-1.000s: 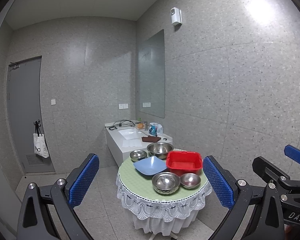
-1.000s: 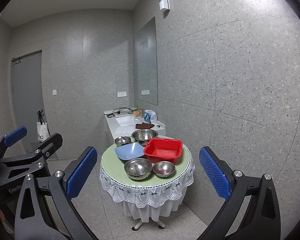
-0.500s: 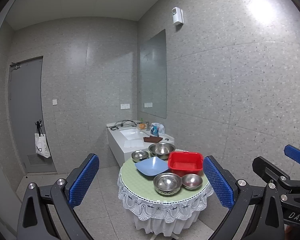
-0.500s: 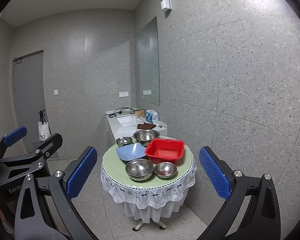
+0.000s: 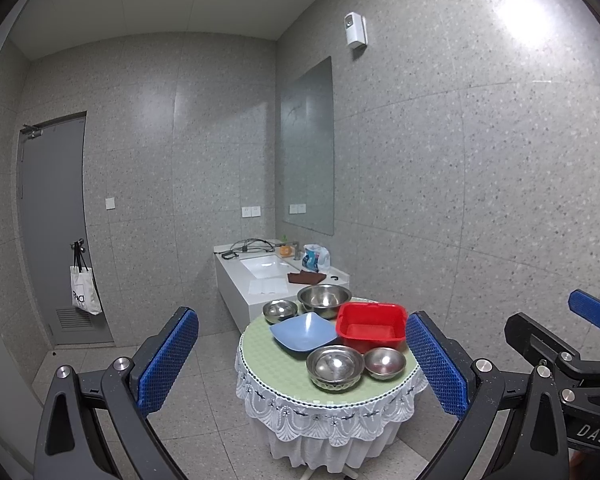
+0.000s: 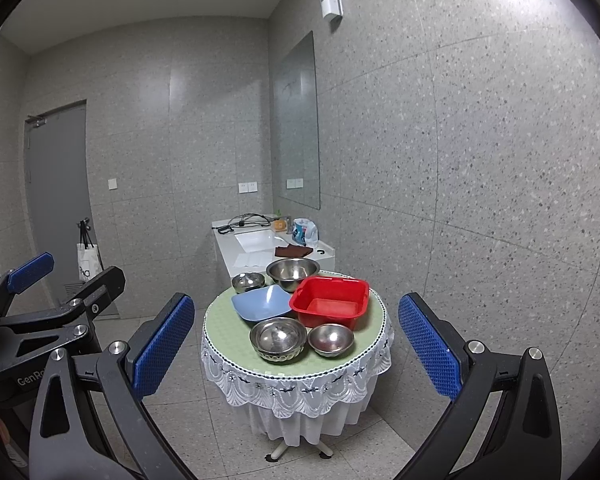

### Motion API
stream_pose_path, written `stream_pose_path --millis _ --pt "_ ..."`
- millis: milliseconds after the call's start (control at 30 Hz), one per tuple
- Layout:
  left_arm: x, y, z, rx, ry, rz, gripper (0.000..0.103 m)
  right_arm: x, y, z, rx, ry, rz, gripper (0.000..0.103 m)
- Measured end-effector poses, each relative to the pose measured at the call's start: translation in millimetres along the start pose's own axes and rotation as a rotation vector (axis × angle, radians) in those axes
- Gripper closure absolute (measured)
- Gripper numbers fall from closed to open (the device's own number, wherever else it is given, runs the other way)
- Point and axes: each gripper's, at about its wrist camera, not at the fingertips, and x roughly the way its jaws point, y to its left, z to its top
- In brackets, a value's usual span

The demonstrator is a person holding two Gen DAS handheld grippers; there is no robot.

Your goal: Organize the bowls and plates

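Behind the red basin (image 5: 370,326), part of the large steel bowl (image 5: 324,299) hides.

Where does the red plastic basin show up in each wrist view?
Left wrist view: red plastic basin, right of centre, on the table's right side.
Right wrist view: red plastic basin, just right of centre.
Shared landmark: blue square plate touching its left side.

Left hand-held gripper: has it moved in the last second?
Yes. The left hand-held gripper has drifted slightly left: the round table and wall mirror sit a little further right in its view.
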Motion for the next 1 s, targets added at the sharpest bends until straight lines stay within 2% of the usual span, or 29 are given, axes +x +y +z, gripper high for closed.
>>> stream_pose_path --millis 1000 --pt "31.3 -10.4 2.7 0.006 0.021 0.015 0.001 26.1 -13.6 -1.2 0.007 0.022 0.023 0.0"
